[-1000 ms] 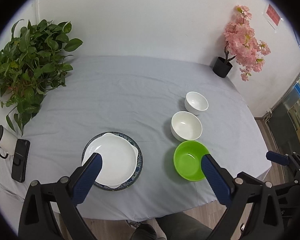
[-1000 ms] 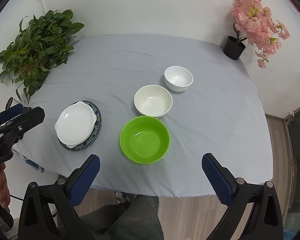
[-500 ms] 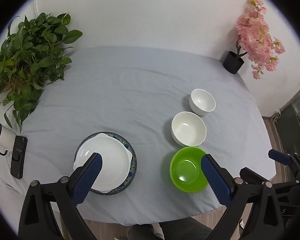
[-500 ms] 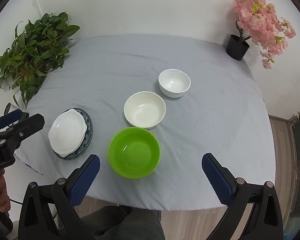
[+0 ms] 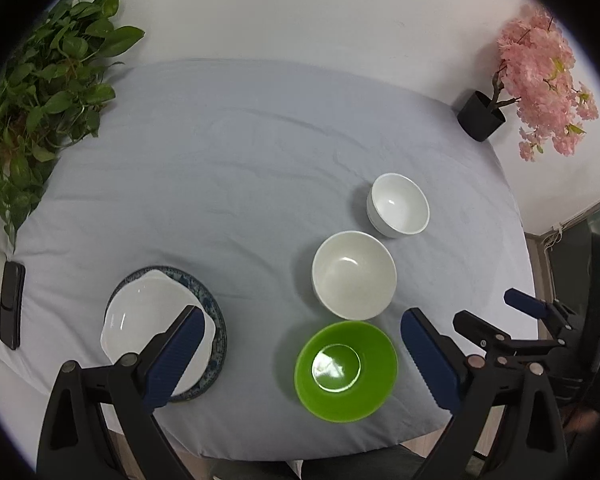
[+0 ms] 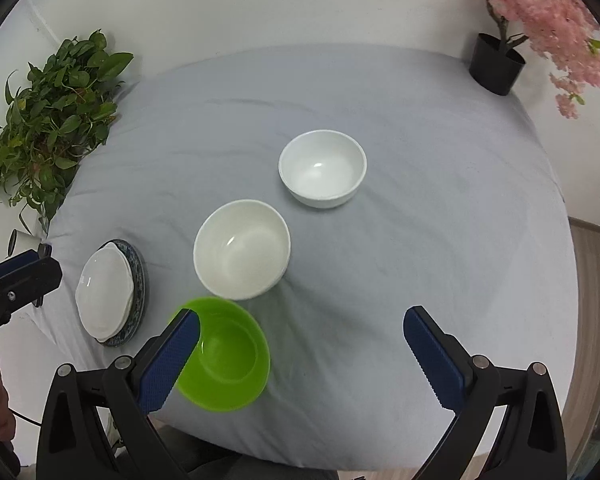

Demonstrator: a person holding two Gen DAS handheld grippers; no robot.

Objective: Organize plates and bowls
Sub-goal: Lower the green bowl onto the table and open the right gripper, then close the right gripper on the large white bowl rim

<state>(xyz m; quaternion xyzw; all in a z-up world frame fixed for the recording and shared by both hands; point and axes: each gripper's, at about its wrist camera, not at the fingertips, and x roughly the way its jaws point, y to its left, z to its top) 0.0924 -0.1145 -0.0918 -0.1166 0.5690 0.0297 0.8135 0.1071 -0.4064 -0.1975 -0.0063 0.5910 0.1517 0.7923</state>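
While both tools hang above the near edge of the grey-clothed table [image 6: 440, 184] with nothing between their jaws, the relation that matters is how the green bowl [image 6: 224, 354] lies from each. Taking that bowl as the landmark, the cream bowl [image 6: 242, 249] sits just beyond it, nearly touching, and the small white bowl [image 6: 323, 168] lies farther on along the same diagonal, so the three form a line running away and rightward. Left of the green bowl, apart from it, a white dish [image 5: 152, 326] rests on a blue-rimmed plate [image 5: 219, 334]. The right gripper [image 6: 302, 354] has jaws spread wide, its left finger overlapping the green bowl's near-left rim in view; the left gripper [image 5: 300, 354], equally released, frames the bowl too. Either could reach it; I judge the right one nearer.
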